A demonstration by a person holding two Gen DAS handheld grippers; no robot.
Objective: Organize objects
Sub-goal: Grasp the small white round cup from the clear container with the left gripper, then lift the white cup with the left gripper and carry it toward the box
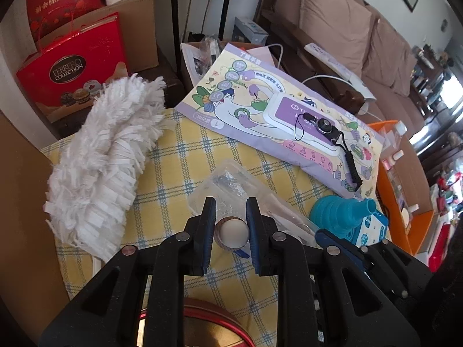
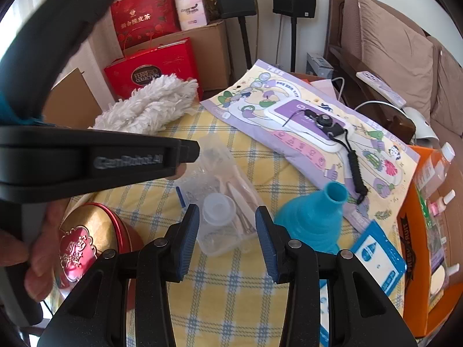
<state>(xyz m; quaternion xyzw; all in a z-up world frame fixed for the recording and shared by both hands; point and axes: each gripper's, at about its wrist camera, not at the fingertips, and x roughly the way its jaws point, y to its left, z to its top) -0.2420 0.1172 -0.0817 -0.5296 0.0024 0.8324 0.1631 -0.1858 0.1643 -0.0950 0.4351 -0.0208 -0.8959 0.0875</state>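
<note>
Fingers of the left gripper (image 1: 231,217) clamp a small white-capped jar (image 1: 232,232) at lower centre, above the checked surface (image 1: 185,170). Right gripper (image 2: 227,225) fingers stand apart, empty. That round jar could slip free if the grip is shallow.

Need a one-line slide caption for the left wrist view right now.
Left gripper shut on a small roll of tape above the yellow checked tablecloth, white duster alongside.
</note>
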